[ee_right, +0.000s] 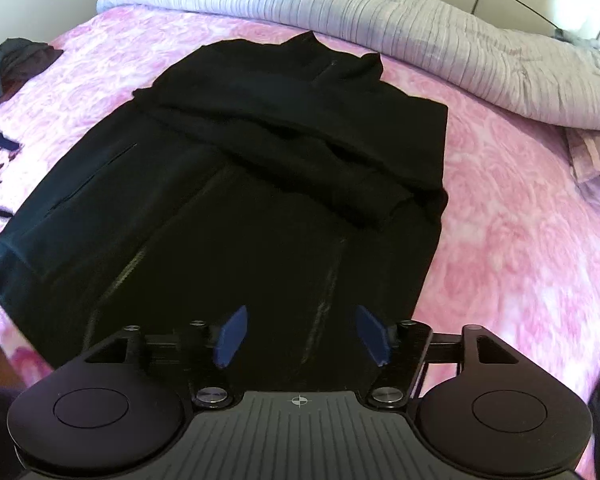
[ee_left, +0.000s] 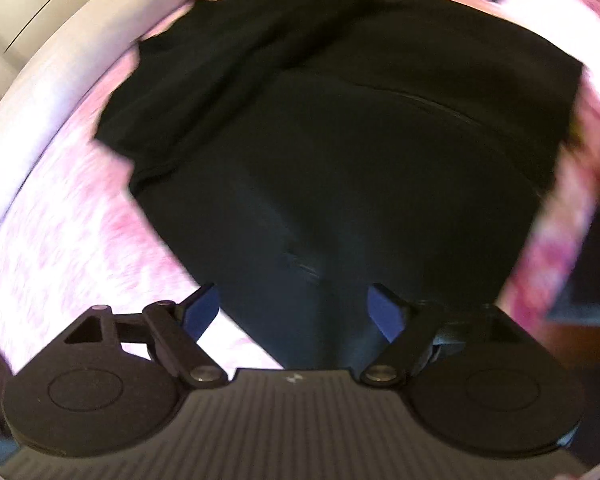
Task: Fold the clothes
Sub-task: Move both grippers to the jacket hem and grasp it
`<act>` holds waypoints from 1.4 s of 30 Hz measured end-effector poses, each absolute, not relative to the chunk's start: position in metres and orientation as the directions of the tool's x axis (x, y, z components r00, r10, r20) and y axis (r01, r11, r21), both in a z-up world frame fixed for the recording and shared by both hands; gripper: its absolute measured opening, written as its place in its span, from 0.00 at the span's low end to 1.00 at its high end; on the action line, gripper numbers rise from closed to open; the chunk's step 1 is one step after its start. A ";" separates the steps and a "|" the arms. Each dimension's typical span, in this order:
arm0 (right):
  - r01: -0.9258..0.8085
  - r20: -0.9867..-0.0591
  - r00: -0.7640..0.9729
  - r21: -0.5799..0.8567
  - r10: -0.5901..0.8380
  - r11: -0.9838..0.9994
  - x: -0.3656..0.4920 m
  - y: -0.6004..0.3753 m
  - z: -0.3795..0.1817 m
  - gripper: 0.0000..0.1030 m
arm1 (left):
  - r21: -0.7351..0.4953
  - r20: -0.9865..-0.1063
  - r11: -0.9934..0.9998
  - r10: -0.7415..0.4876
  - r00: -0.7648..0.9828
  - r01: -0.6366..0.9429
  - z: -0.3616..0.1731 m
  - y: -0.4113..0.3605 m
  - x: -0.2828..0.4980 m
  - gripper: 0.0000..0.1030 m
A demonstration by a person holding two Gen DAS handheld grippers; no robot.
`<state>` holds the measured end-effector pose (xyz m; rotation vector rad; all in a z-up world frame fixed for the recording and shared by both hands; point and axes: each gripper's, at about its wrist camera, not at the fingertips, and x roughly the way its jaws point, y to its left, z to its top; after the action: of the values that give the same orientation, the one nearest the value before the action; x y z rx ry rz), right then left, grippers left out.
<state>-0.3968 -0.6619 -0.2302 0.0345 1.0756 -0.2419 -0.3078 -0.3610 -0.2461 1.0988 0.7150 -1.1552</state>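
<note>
A black jacket (ee_right: 236, 184) lies spread flat on a bed covered by a pink floral bedspread (ee_right: 512, 216), its sleeves folded across the chest. A rolled pale striped quilt (ee_right: 380, 20) runs along the far edge, and a small heap of dark clothes (ee_right: 16, 68) sits at the far left. The left gripper (ee_left: 296, 312) and the right gripper (ee_right: 302, 334) both hover above the jacket's lower part, jaws spread wide with nothing between them.

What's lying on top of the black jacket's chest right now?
A folded-in black sleeve lies across the black zip-up jacket on the pink floral bedspread. Whatever is beneath the sleeve stays hidden.
</note>
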 end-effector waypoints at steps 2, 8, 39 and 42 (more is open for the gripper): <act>0.188 -0.878 0.438 -0.118 -0.191 0.975 -0.402 -0.640 -0.233 0.66 | 0.307 -0.891 -0.067 -0.372 0.262 0.949 -0.249 -0.344 -0.327 0.77; 0.076 -0.898 0.393 -0.182 -0.197 0.980 -0.420 -0.581 -0.250 0.66 | 0.363 -0.879 -0.248 -0.412 0.241 0.898 -0.279 -0.321 -0.376 0.77; -0.457 -0.768 0.528 -0.616 -0.361 0.642 -0.532 -0.556 -0.366 0.71 | 0.644 -0.758 -0.351 -0.413 0.505 0.680 -0.360 -0.328 -0.411 0.61; -0.480 -0.772 0.538 -0.611 -0.338 0.630 -0.532 -0.550 -0.366 0.70 | 0.654 -0.751 -0.366 -0.417 0.512 0.662 -0.361 -0.320 -0.408 0.59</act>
<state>-0.5317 -0.5502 -0.3660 -0.9291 1.0396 0.1005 -0.4084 -0.3200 -0.3611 1.5787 0.2163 -1.1465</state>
